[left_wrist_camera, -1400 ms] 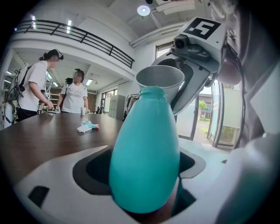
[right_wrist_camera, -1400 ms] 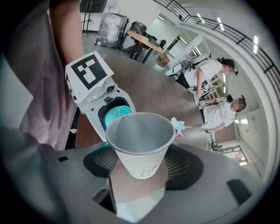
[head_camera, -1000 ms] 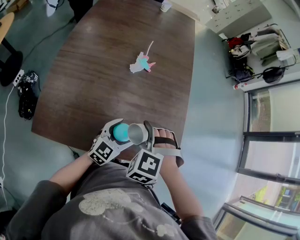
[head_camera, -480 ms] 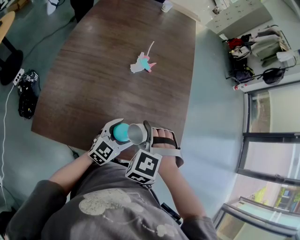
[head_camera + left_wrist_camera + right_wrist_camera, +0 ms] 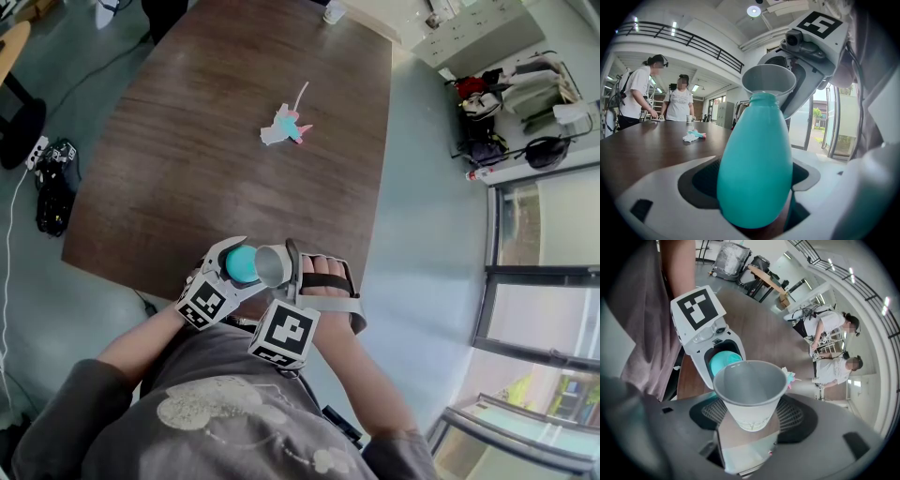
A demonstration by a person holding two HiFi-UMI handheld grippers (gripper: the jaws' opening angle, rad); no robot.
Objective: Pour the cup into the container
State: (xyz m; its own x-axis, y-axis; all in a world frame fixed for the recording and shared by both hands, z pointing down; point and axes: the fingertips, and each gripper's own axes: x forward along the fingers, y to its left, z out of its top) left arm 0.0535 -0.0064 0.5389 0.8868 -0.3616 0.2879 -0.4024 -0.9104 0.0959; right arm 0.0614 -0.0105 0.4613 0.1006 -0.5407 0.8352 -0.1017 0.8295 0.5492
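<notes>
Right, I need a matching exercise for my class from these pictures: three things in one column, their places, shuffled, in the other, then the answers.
Things
1. turquoise bottle
2. paper cup
3. small pink and turquoise toy

Places
A. lying on the brown table, away from both grippers
B. held between the jaws of the left gripper
C. held between the jaws of the right gripper, its rim tipped towards the bottle's mouth

Pairs: 1-B; 2-C; 3-A
</notes>
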